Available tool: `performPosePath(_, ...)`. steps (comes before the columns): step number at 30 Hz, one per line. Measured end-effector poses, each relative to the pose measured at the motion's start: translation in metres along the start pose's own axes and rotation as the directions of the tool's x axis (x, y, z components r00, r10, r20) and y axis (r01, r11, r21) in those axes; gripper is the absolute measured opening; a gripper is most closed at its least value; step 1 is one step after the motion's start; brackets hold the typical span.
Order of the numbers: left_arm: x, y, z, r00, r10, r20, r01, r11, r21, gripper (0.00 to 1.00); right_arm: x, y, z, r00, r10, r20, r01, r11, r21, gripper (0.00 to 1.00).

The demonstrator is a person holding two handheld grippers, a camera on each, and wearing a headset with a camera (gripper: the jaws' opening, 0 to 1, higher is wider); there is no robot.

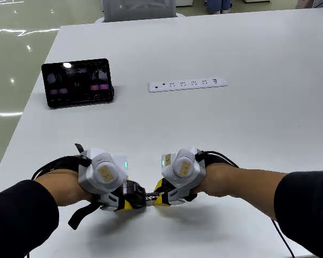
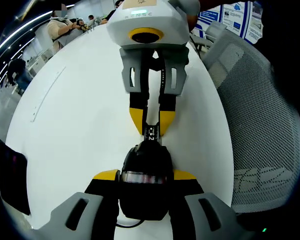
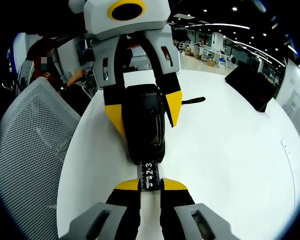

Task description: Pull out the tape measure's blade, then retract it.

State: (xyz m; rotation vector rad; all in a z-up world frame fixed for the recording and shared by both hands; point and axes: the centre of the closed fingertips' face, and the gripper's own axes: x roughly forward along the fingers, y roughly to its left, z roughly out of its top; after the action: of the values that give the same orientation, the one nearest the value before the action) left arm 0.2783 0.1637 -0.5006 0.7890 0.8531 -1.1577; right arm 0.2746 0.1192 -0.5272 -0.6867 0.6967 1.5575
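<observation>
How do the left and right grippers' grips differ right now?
Left gripper holds the black tape measure case; right gripper pinches the blade at its tip. Left jaws stand wide around the case; right jaws are nearly closed on the thin blade. Both hold the same tool, facing each other.

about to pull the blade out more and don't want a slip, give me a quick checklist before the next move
1. Left gripper clamped on the tape measure case: ok.
2. Right gripper pinching the blade: ok, jaws shut on its end.
3. Blade straight between the two grippers: ok, a short stretch is out.
4. Power strip and tablet away from the pull line: ok, both at the far side.
5. Blade lock released: cannot tell.
</observation>
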Motion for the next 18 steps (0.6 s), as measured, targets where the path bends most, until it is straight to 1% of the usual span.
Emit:
performPosePath(8, 0.0001, -0.0002, 0.0003, 1.0000, 0.000, 0.008, 0.000, 1.000, -0.004, 0.33, -0.0023, -0.0008, -0.0030, 1.0000, -0.002, -0.007, 0.002, 1.000, -0.002, 0.11)
performPosePath(14, -0.0004, -0.0009, 0.0009, 1.0000, -0.006, 0.004, 0.006, 1.000, -0.003, 0.33, -0.0029, -0.0015, -0.0038, 1.0000, -0.004, -0.009, 0.004, 1.000, -0.009, 0.11)
performPosePath(18, -0.0007, -0.0009, 0.0009, 0.9999, -0.007, 0.009, 0.007, 1.000, -0.004, 0.33, -0.0030, -0.0017, -0.0036, 1.0000, -0.003, -0.007, 0.003, 1.000, 0.001, 0.11)
